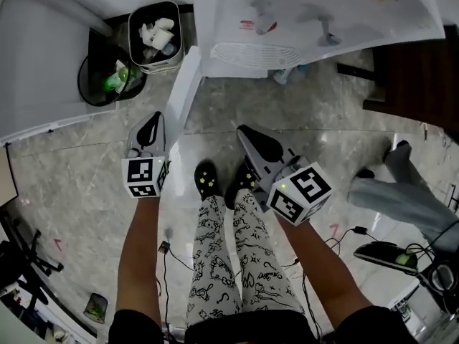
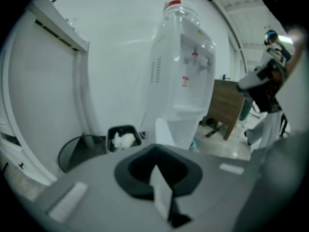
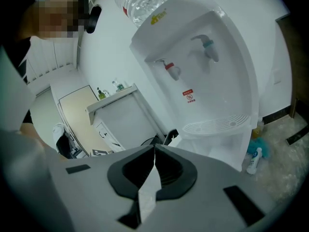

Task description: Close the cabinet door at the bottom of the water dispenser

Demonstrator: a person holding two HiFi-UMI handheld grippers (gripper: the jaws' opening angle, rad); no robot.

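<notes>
The white water dispenser (image 1: 287, 20) stands at the top of the head view, with its drip tray (image 1: 254, 54) facing me. Its bottom cabinet door (image 1: 181, 92) hangs open and is seen edge-on as a white panel that swings out to the left. My left gripper (image 1: 152, 122) is shut and empty, just left of the door's free edge. My right gripper (image 1: 248, 132) is shut and empty too, and sits right of the door, short of the dispenser. In the left gripper view the gripper (image 2: 155, 149) points at the open door (image 2: 164, 132) below the dispenser (image 2: 186, 81). In the right gripper view the gripper (image 3: 154, 149) faces the dispenser (image 3: 203, 76).
Left of the dispenser a square bin (image 1: 154, 36) full of paper stands beside a round black bin (image 1: 111, 81). A dark wooden cabinet (image 1: 419, 70) is at the right. A small bottle (image 3: 254, 159) lies by the dispenser's base. Another person's grey trouser leg (image 1: 401, 196) and cables (image 1: 387, 253) are at the lower right.
</notes>
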